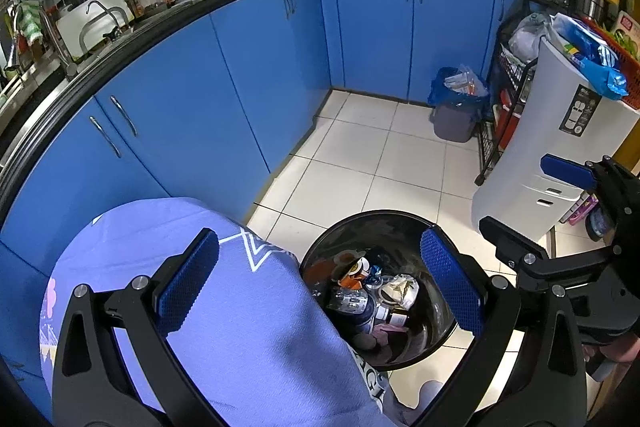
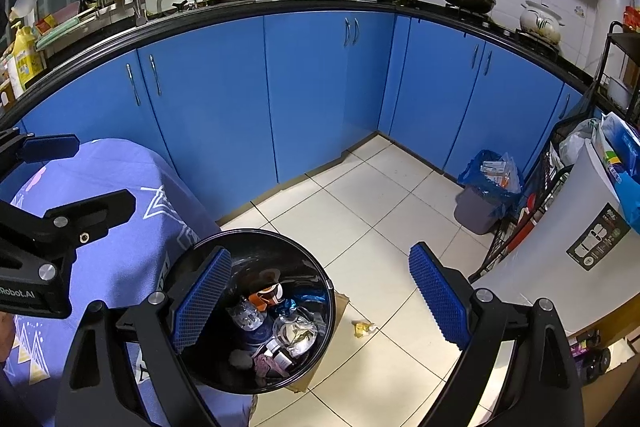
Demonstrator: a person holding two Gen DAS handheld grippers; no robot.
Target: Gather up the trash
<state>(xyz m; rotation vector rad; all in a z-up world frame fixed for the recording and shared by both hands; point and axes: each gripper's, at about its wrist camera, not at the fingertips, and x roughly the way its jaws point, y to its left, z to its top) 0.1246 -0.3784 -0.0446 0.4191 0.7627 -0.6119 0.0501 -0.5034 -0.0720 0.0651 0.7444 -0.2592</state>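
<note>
Both the left gripper [image 1: 320,283] and right gripper [image 2: 320,307] are held with fingers spread wide, nothing pinched. A crumpled yellow wrapper [image 2: 363,328] is seen lying on the tiled floor [image 2: 360,211], just beside the black trash bin [image 2: 320,267], which is filled with bottles and wrappers. The bin is set against a purple-covered tabletop [image 1: 248,307], at its edge.

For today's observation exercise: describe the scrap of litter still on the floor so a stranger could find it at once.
Start at the round black bin beside the purple-covered table on the white tiled floor. Just right of the bin lies a small crumpled yellowish wrapper. It is the only loose scrap on bare tiles; all other rubbish sits inside bins.
</note>
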